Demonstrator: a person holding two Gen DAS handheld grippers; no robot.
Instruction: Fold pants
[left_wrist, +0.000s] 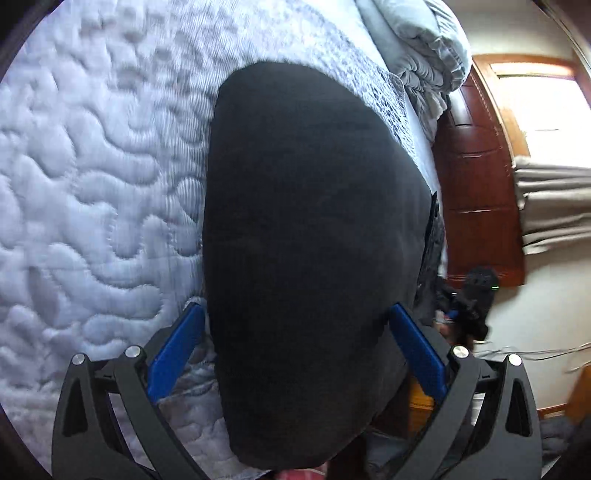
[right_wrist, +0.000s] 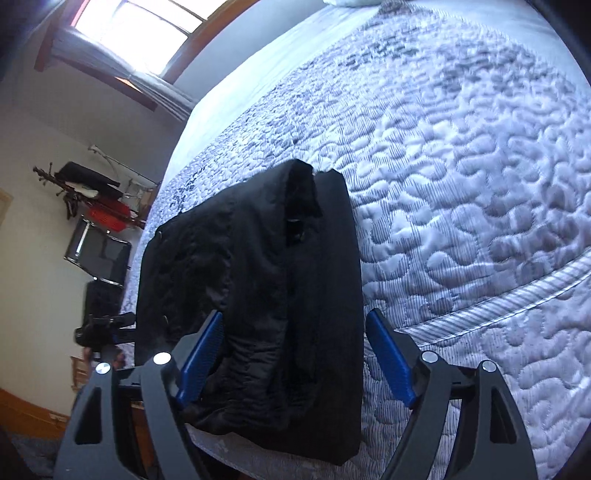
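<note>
The black pants (right_wrist: 266, 295) lie already folded into a compact stack near the edge of the quilted bed (right_wrist: 461, 166), their long axis running straight away from both grippers. The right gripper (right_wrist: 295, 354) stands wide open and straddles the stack's near end — its blue fingers (right_wrist: 201, 358) to either side, gripping nothing. The left gripper (left_wrist: 295, 354) is just as wide around the smooth dark cloth, neither clearly nearer, so the fold looks close to finished.

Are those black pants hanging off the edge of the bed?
No, in the right wrist view the folded black pants lie wholly on the quilted bed.
</note>
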